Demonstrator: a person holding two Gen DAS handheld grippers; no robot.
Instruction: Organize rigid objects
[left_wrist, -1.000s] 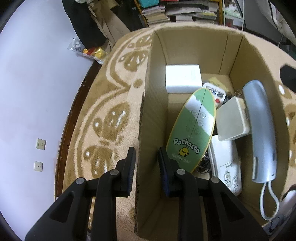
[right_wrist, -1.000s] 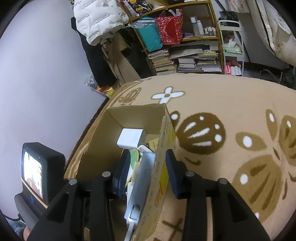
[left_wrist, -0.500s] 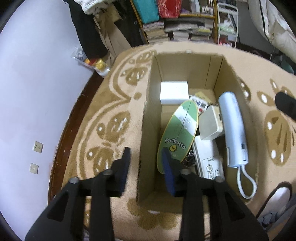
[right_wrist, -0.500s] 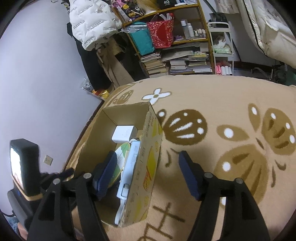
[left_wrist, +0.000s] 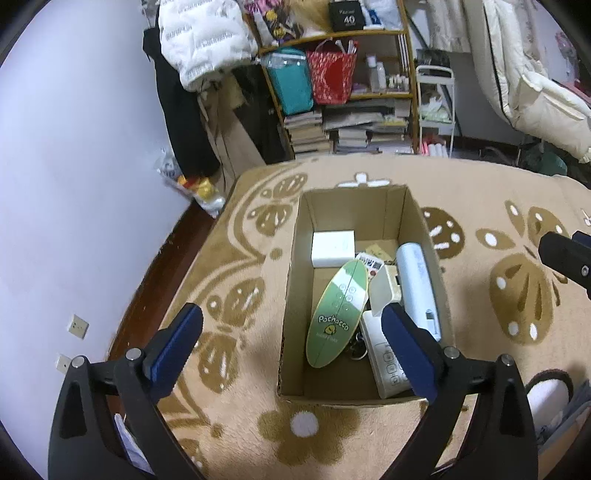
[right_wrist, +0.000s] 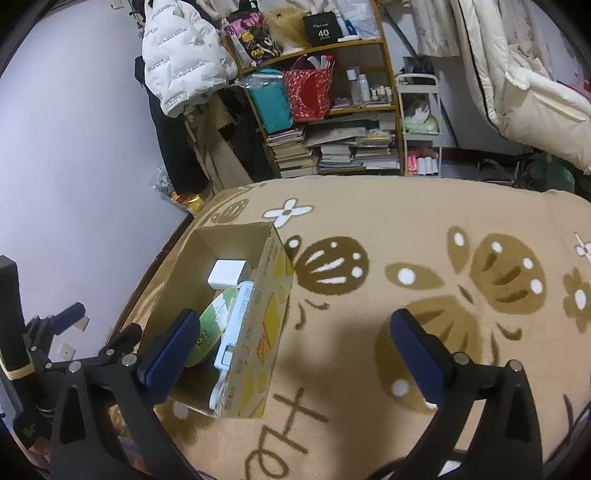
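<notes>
With both the left gripper (left_wrist: 291, 339) and the right gripper (right_wrist: 295, 345) spread wide and empty above the rug (right_wrist: 424, 221), we judge the packing done, the cardboard box (left_wrist: 291, 295) at frame centre holding the green board (left_wrist: 338, 314) and the handset (left_wrist: 415, 280), so next we look for strays.

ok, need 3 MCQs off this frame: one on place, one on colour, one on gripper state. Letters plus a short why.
1. Where does the white square box lie in the cardboard box?
A. far end, by the left wall
B. near end, by the right wall
C. outside, on the rug

2. What colour is the lower part of the Pochacco oval board?
A. red
B. green
C. black

3. How do the left gripper and right gripper stand?
A. both shut on the box walls
B. left open, right shut
C. both open, holding nothing

Key:
1 A: it sits against the far left corner, beyond the board.
2 B: green below, white at the tip.
3 C: in each wrist view the blue pads stand wide apart with nothing between them.
</notes>
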